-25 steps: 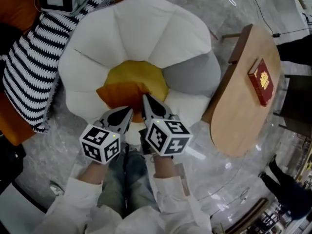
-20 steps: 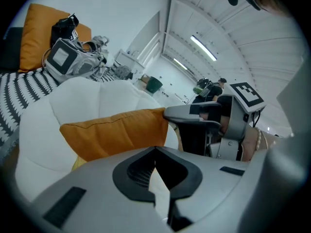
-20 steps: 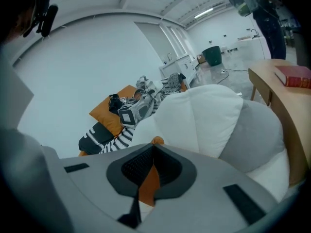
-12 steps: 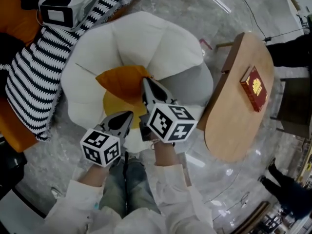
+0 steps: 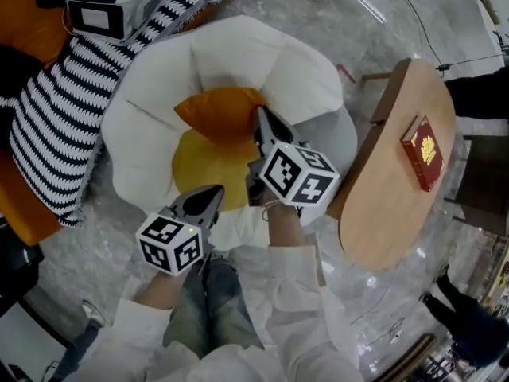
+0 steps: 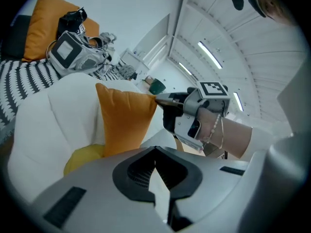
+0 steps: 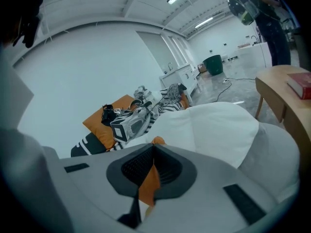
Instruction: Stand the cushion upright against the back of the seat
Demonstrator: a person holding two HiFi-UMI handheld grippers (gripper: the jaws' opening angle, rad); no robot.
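While the person stands at the near edge of the seat, the left gripper [image 5: 207, 200] hovers nearest, over the front of the yellow seat pad [image 5: 195, 165]; its jaws are pressed together with nothing between them. Just beyond, the right gripper [image 5: 261, 118] is clamped tight on one upper corner of the orange cushion [image 5: 221, 111], a fold of orange fabric showing between its pads. The cushion hangs from that corner roughly on end, its lower part down by the far side of the yellow pad, in front of the white padded back of the seat [image 5: 238, 50]; whether it already touches the back cannot be told. To finish the step well, the pinched corner should be carried farther toward the back until the cushion's broad face leans on the white padding and its lower edge sits in the crease between pad and back. A one-corner hold lets the fabric sag and twist, so the idle left gripper could steady the opposite side before release. At far left lies a striped cushion [image 5: 48, 110]; at right stands a wooden table [image 5: 382, 205] bearing a red book [image 5: 425, 151].
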